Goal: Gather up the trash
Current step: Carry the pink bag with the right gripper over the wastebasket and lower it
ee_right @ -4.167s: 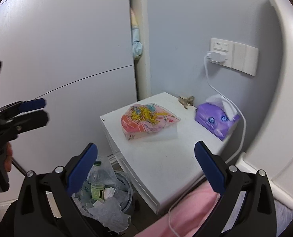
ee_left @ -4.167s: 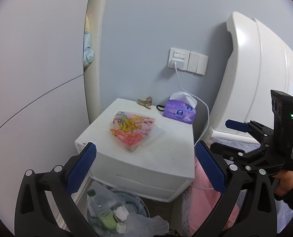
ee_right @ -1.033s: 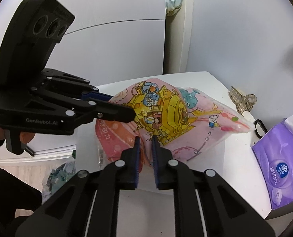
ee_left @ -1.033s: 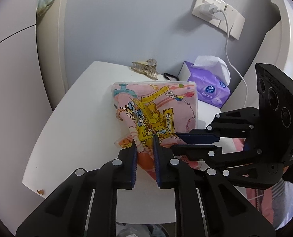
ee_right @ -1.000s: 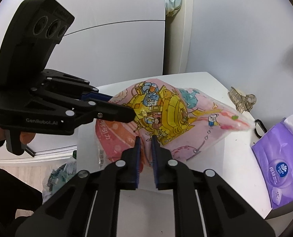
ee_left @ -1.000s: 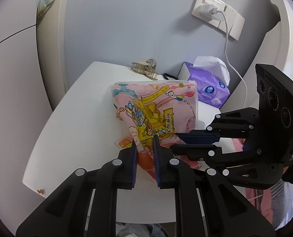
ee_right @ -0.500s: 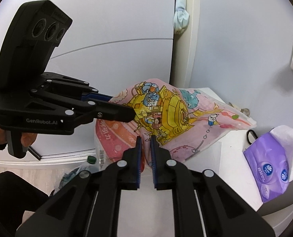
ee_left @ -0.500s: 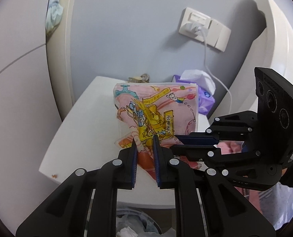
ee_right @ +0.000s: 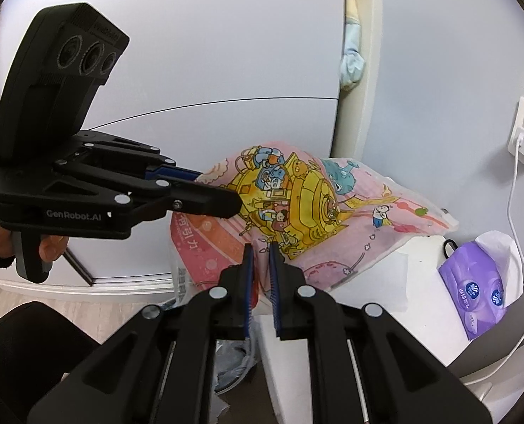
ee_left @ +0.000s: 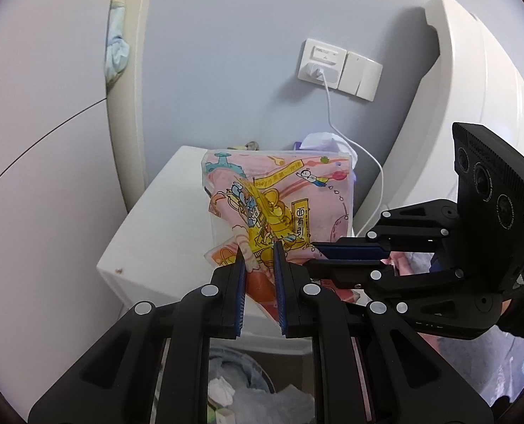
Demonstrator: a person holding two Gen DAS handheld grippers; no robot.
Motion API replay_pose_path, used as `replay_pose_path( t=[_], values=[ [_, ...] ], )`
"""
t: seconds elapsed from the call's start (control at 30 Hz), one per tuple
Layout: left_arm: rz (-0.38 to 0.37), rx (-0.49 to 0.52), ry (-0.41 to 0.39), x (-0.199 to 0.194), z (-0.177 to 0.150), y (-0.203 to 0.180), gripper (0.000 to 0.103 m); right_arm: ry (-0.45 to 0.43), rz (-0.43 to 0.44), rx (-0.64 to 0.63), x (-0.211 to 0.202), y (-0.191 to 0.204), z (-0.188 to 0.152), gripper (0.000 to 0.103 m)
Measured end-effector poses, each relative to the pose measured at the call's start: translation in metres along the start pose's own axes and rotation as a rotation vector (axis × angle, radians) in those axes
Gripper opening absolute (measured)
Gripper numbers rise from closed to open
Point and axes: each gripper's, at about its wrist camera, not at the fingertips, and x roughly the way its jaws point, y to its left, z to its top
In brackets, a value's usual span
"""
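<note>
Nearest the lens, left gripper (ee_left: 258, 247) clamped on the lower edge of the pink cartoon-printed plastic bag (ee_left: 279, 198), blue pads pinching the film. Right gripper (ee_right: 260, 247) likewise pinched tight on the same bag, gripping its bottom fold just beside the left one. Bag held up off the white nightstand (ee_left: 163, 219), hanging over its front edge, stretched between both sets of fingers. Directly below, past the nightstand's front edge, a trash bin (ee_left: 233, 388) lined with plastic and holding crumpled paper. Farther back, at the nightstand's rear right corner, a purple tissue pack (ee_right: 477, 282). Beyond that, a white charger cable (ee_right: 513, 212) running up to the wall socket (ee_left: 320, 63).
</note>
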Motion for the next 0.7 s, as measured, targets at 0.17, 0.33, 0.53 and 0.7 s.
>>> replay_pose_path(
  t=[0.17,0.33,0.53,0.7],
  values=[
    [0.023,-0.012,-0.008,-0.024,-0.016,0.000,0.013,-0.002,0.032,-0.017,-0.009,0.020,-0.002,0.011],
    [0.049,-0.026,-0.011,-0.047,-0.033,-0.002,0.013,-0.001,0.061,-0.027,-0.015,0.041,-0.007,0.011],
    [0.076,-0.042,-0.003,-0.066,-0.057,-0.008,0.013,0.013,0.094,-0.037,-0.018,0.062,-0.015,0.011],
    [0.094,-0.071,0.002,-0.078,-0.081,-0.012,0.013,0.032,0.127,-0.047,-0.016,0.079,-0.024,0.011]
  ],
)
